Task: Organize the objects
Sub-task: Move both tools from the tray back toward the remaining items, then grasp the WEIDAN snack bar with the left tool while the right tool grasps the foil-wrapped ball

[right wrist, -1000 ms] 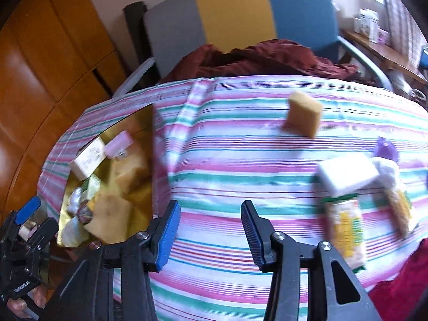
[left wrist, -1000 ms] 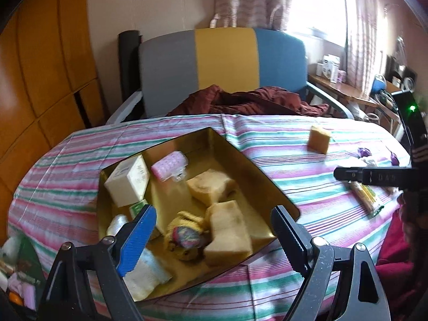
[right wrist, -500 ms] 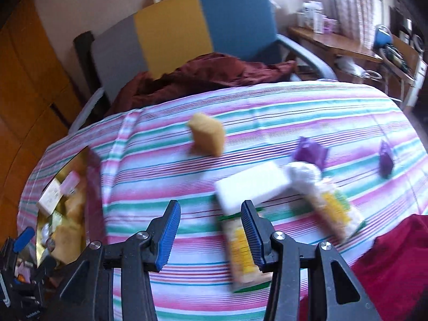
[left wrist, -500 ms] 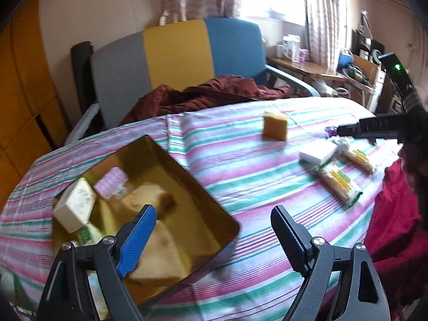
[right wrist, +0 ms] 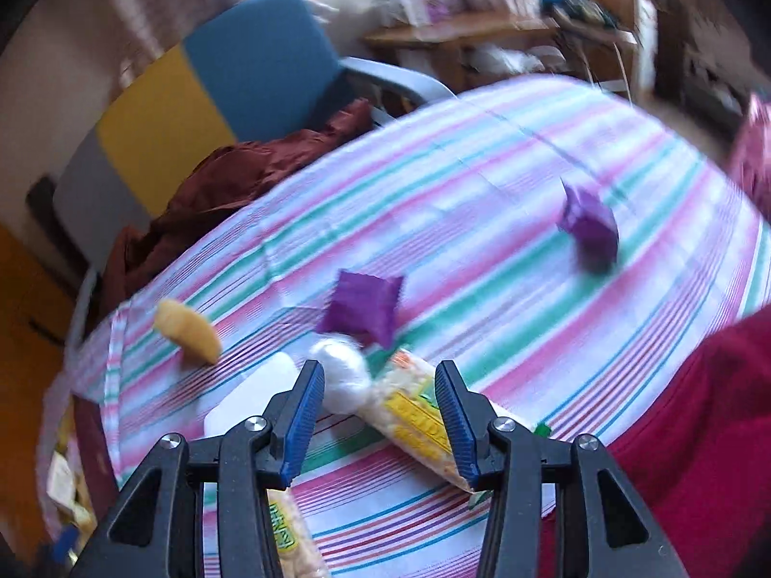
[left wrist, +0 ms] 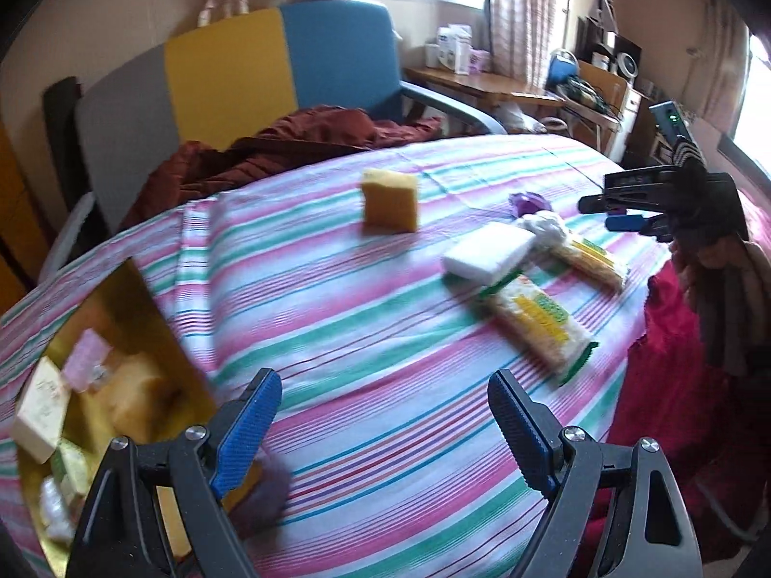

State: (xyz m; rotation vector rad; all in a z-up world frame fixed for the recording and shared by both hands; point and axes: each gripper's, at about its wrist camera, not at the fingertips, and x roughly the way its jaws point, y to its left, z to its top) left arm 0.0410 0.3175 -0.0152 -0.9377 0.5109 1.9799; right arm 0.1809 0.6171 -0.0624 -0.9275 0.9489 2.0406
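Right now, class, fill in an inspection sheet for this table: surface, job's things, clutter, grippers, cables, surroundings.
Surface: striped tablecloth, creased.
Job's things: gold tin at the left edge holds sponges and small boxes; loose on the cloth are a yellow sponge, white block, two snack packets, a white wad, two purple wrappers.
Clutter: maroon cloth on the chair.
Grippers: left gripper open, empty; right gripper open above a packet.
Cables: tangle on the far desk.
Surroundings: tricolour chair, curtained window.
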